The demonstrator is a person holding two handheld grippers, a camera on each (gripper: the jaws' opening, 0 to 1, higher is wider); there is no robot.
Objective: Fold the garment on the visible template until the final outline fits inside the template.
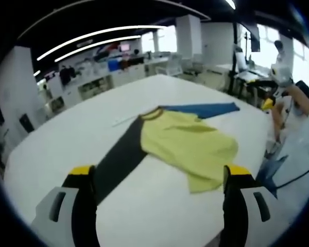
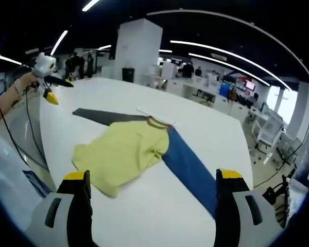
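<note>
Left gripper view, lower frame: left gripper [image 1: 157, 177] with jaws spread wide, yellow-tipped, rising at lower left and lower right, holding nothing. Between and beyond them, white table [image 1: 82, 134] running to upper centre. Garment [image 1: 180, 141] lying flat at frame centre: yellow-green body rumpled, one lower corner folded over at centre right. Dark grey sleeve [image 1: 118, 159] stretching toward lower left, its end reaching the left jaw's inner edge; contact cannot be told. Blue sleeve [image 1: 203, 109] pointing to upper right, straight on the table. Thin pale line on the table just left of the collar, too small to read. No template outline distinguishable. Right edge: person [image 1: 291, 110] beside the table, holding right gripper [image 1: 270, 103], yellow tip showing; its jaw state cannot be told here.

Right gripper view, lower frame: right gripper [image 2: 154, 180] wide open, empty, jaws at lower left and lower right. Same table [image 2: 206, 128] filling the middle. Garment [image 2: 123, 152] at centre left, yellow-green body bunched toward lower left. Blue sleeve [image 2: 188, 167] running to lower right, ending near the right jaw. Dark grey sleeve [image 2: 105, 116] pointing to upper left. Upper left: a hand [image 2: 26, 82] holding the left gripper [image 2: 51, 95] above the table's far edge, well apart from the garment. Background: white pillar [image 2: 136, 49], desks, ceiling light strips.
</note>
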